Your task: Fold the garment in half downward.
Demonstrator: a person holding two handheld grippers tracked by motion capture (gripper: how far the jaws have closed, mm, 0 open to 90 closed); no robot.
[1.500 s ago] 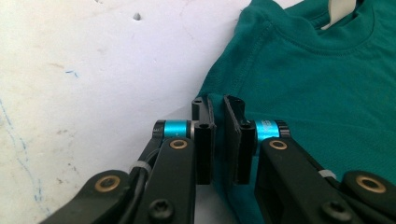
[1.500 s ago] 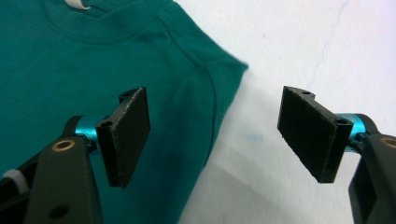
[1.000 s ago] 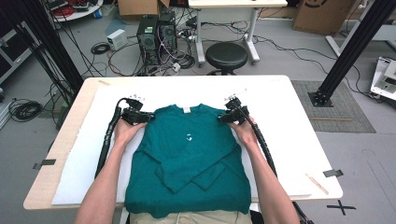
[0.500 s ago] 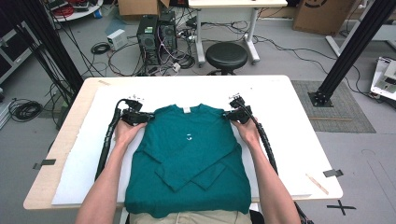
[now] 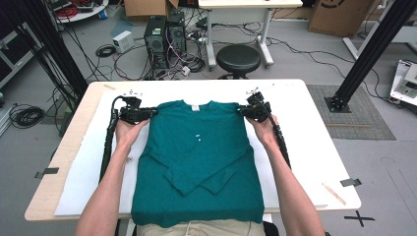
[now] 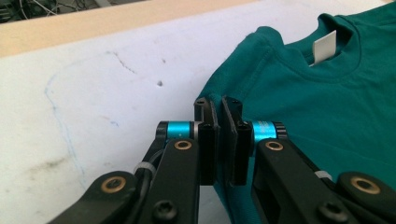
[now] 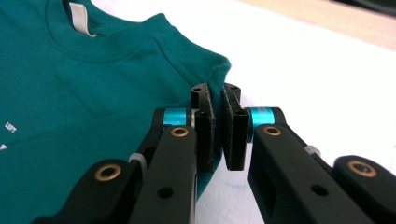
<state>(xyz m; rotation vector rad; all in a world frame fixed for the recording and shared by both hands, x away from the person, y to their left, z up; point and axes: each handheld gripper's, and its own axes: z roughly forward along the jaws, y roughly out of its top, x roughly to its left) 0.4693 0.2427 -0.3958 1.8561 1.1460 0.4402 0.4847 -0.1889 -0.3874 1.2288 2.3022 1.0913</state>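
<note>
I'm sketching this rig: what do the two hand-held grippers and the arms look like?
Each hand-held gripper, left and right, has black linkage arms, brass-coloured pivots, blue anodised collars and flat black pads. Black cables trail back. The forearms are bare, no sleeves.

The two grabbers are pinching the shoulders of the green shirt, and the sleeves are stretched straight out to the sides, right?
Not quite. The left gripper and right gripper do pinch the shirt at its shoulders, but the sleeves are folded in across the front, crossing over each other. The high view shows it.
</note>
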